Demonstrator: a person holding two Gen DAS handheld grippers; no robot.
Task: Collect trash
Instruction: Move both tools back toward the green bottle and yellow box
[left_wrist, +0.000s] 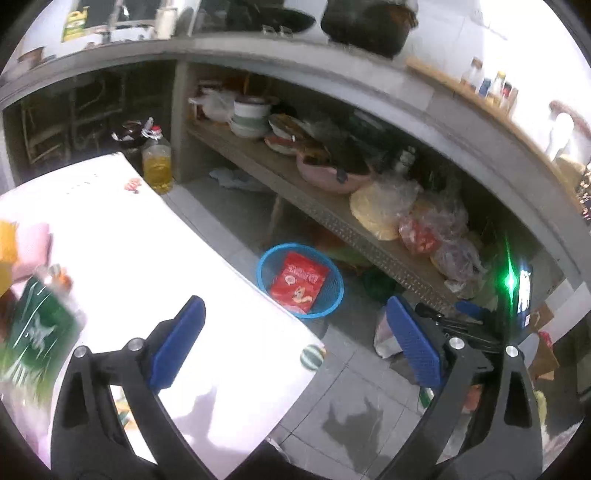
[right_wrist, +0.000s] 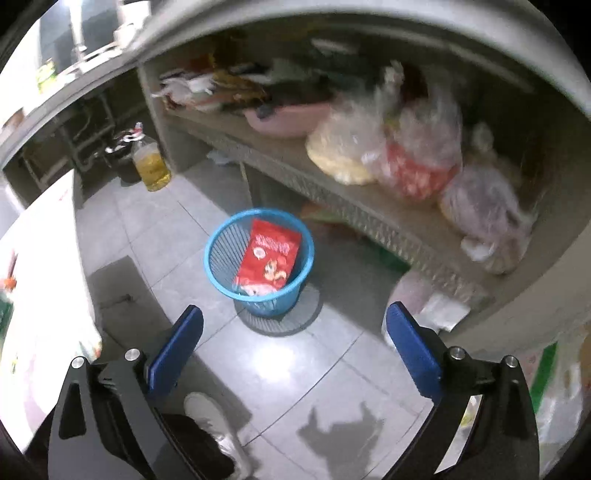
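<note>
Left wrist view
Left gripper (left_wrist: 295, 332): jaws spread wide, blue pads apart, nothing between them; it hangs over the edge of the white table (left_wrist: 155, 251).
Blue mesh basket (left_wrist: 334, 291): on the tiled floor just beside the table edge, below the slatted shelf (left_wrist: 332, 210).
Red snack packet (left_wrist: 300, 282): lying inside the basket, leaning on its far wall.
Green packet (left_wrist: 37, 325): on the table at far left, blurred.
Oil bottle (left_wrist: 158, 166): upright on the floor beyond the table's far corner.

Right wrist view
Right gripper (right_wrist: 295, 332): jaws fully apart and empty, pointing down at the floor.
Blue mesh basket (right_wrist: 221, 254): ahead of the fingertips, standing on grey tiles.
Red snack packet (right_wrist: 269, 256): tilted inside the basket, top edge near the rim.
Bagged goods (right_wrist: 406, 155): on the shelf at right, blurred.
Shoe (right_wrist: 207, 413): pale, on the floor near the left finger.
</note>
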